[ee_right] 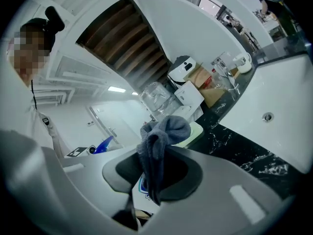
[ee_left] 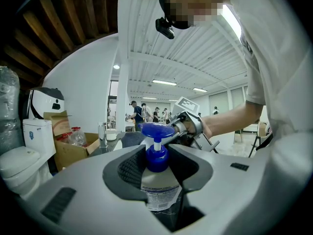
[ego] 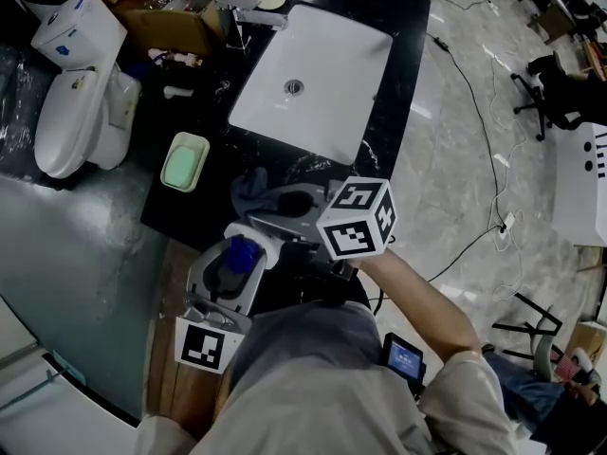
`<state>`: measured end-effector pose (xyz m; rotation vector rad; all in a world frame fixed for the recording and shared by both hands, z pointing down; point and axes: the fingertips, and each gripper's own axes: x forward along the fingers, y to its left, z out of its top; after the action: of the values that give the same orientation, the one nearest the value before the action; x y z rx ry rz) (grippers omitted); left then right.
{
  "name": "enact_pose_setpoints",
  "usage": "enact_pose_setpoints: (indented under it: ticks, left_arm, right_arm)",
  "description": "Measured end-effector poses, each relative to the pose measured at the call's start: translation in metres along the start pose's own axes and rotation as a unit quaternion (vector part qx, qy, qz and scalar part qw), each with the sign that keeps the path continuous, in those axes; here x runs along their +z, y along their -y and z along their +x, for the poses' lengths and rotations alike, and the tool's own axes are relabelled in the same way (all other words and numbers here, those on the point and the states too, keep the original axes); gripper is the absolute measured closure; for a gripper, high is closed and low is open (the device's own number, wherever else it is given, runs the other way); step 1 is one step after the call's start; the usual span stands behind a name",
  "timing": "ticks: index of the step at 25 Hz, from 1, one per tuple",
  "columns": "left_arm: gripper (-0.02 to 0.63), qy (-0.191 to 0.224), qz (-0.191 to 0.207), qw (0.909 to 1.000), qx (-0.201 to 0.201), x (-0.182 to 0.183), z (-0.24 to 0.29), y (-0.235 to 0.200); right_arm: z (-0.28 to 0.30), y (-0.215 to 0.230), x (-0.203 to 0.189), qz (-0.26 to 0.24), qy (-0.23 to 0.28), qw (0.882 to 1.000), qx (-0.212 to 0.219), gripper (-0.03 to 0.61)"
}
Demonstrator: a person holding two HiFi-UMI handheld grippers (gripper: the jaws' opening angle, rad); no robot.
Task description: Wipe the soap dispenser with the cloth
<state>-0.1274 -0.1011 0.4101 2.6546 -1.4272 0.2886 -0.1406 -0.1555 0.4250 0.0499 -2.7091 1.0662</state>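
Left claw grasps the soap dispenser; right claw clenches the cloth; a hard wipe may twist the dispenser loose.

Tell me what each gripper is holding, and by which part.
Left gripper: the soap dispenser, clamped at its shoulder just under the blue pump. Right gripper: the grey cloth, pinched mid-bunch, ends loose above and below.

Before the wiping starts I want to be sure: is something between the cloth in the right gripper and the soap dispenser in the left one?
Nothing visible is. The left gripper holds the soap dispenser in its jaws, and the right gripper holds the cloth, which hangs close beside it.
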Motion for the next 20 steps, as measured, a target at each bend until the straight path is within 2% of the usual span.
enact_pose_setpoints:
  ticks: [10,20]
  left_arm:
    - [0.471,-0.001,0.0,1.0,-0.004,0.0,0.005,-0.002]
    - [0.471,0.002,0.001,1.0,-0.008,0.003,0.013,-0.004]
  right_arm:
    - [-0.015,-0.023,0.02,-0.007,0.031,0.999,0.019,0.506]
    - [-0.035,-0.032,0.017,-0.004,0.059,0.998,0.018,0.506]
